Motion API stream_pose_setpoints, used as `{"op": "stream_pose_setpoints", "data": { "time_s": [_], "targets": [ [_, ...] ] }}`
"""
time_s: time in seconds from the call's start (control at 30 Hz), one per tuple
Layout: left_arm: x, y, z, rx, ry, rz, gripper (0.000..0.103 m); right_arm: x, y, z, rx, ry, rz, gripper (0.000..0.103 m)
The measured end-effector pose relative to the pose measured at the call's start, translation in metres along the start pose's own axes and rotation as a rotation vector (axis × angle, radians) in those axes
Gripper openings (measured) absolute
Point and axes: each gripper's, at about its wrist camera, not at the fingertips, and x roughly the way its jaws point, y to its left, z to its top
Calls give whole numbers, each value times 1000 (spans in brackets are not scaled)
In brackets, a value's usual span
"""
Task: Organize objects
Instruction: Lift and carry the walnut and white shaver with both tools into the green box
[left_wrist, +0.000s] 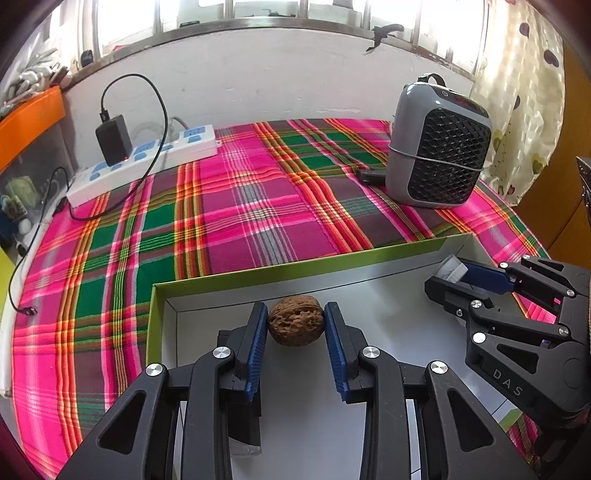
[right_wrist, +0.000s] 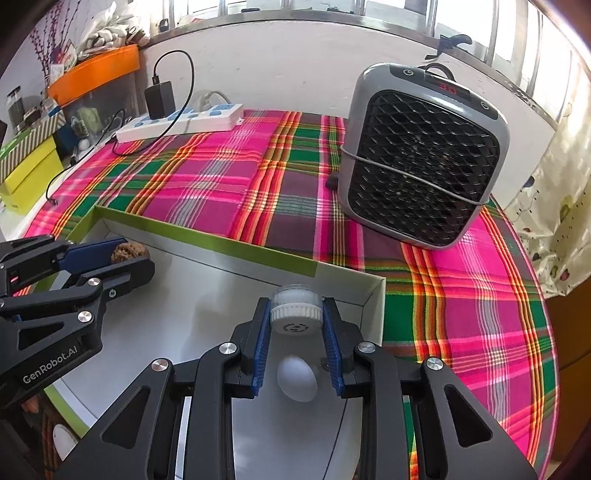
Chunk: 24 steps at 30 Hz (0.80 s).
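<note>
My left gripper (left_wrist: 295, 325) is shut on a brown walnut (left_wrist: 295, 325), held over the far left corner of a shallow green-edged box (left_wrist: 258, 275) with a white floor. My right gripper (right_wrist: 295, 317) is shut on a small white round container (right_wrist: 295, 314) with a ribbed lid, over the box's far right corner (right_wrist: 375, 310). A white egg-shaped object (right_wrist: 297, 378) lies on the box floor under the right gripper. The right gripper (left_wrist: 448, 280) also shows at the right of the left wrist view. The left gripper (right_wrist: 129, 258) with the walnut (right_wrist: 129, 252) shows at the left of the right wrist view.
The box rests on a pink and green plaid cloth (left_wrist: 240, 206). A grey fan heater (left_wrist: 439, 147) stands at the back right. A white power strip (left_wrist: 147, 162) with a black charger (left_wrist: 113, 140) and cables lies at the back left. Yellow and orange boxes (right_wrist: 29, 177) stand left of the table.
</note>
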Motion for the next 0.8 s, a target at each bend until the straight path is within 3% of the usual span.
{"op": "stream_pose_setpoints", "data": {
  "time_s": [0.63, 0.8],
  "targets": [
    [1, -3, 0, 14, 3, 11, 30, 3, 5, 0, -17, 15, -18, 29],
    [0, -2, -1, 7, 3, 8, 30, 1, 6, 1, -13, 6, -16, 38]
  ]
}}
